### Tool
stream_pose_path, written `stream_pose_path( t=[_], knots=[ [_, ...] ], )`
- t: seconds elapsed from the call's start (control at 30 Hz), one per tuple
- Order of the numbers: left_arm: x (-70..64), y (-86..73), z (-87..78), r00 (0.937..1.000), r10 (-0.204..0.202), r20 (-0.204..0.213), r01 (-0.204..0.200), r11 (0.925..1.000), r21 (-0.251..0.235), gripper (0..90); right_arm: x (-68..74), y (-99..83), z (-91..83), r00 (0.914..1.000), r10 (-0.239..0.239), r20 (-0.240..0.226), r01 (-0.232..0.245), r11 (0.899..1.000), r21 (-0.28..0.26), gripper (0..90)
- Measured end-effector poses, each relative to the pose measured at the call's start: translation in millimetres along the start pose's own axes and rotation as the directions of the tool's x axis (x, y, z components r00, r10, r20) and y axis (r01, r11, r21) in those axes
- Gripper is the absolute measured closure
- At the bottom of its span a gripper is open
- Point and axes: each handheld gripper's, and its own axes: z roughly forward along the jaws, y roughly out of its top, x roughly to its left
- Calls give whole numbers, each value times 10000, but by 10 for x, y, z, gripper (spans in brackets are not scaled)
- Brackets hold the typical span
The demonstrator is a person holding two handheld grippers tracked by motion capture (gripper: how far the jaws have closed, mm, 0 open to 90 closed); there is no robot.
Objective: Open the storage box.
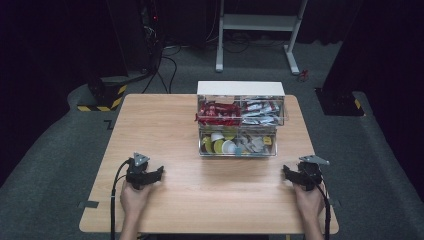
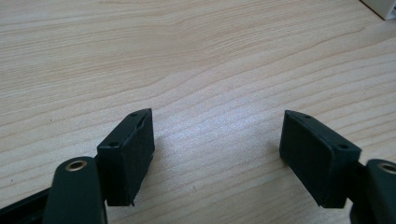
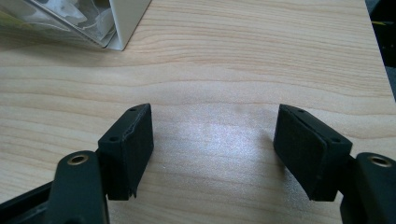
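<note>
Pale wood grain runs across the table [image 1: 165, 125], and a clear plastic box [image 1: 240, 120] with a white top stands on its far half. The box has two levels: red packets [image 1: 216, 112] and silvery packets [image 1: 260, 111] above, and small round cups [image 1: 222, 145] in the lower drawer, which is pulled out towards the person. Its long side runs across the table, with its open front facing the person.

The left gripper [image 1: 146, 175] rests on the wood well to the near left of the box, held in the left hand [image 1: 134, 196], and points towards the table's middle. In the left gripper view its jaws stand wide apart with only bare wood between them, and a white corner of the box [image 2: 380, 7] shows at the far right.

The right gripper [image 1: 296, 175] sits near and to the right of the box, held in the right hand [image 1: 307, 199]. Its jaws are also spread wide and hold nothing; the box's corner [image 3: 119, 28] lies ahead and to their left. Nothing lies between either gripper and the box.
</note>
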Motion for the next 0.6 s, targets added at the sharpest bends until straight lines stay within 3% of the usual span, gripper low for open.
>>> stream_pose_path(
  t=[0.6],
  knots=[
    [1, 0, 0, 10000, -12, 4, 12, 10000, -5, 270, 10, -6, -4, 10000, 15, 76, -15, 10000, -33, 288]
  ],
)
